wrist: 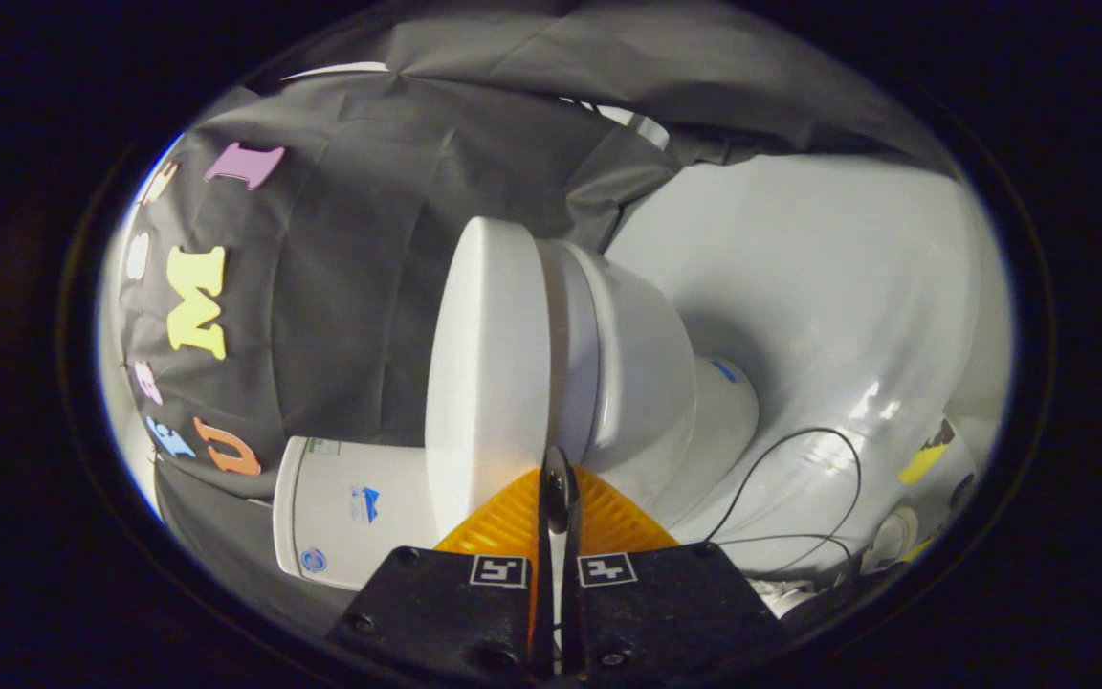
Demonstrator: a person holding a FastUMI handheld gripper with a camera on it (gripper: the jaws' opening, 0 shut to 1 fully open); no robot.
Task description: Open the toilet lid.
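Note:
The white toilet appears rolled onto its side in the gripper view. Its lid (489,373) lies flat against the seat and bowl (642,383), and the tank (350,507) sits beside the lid, close to the fingers. My gripper (557,478) is shut, fingers pressed together with nothing visible between them. Their tips sit right at the seam where the lid's rim meets the seat, near the tank end. Whether the tips touch the rim is unclear.
The black cloth wall (350,287) stands behind the lid and tank. A glossy white floor (828,287) spreads past the bowl, with a thin black cable (804,435) looping across it and some yellow and white clutter (924,464) beyond.

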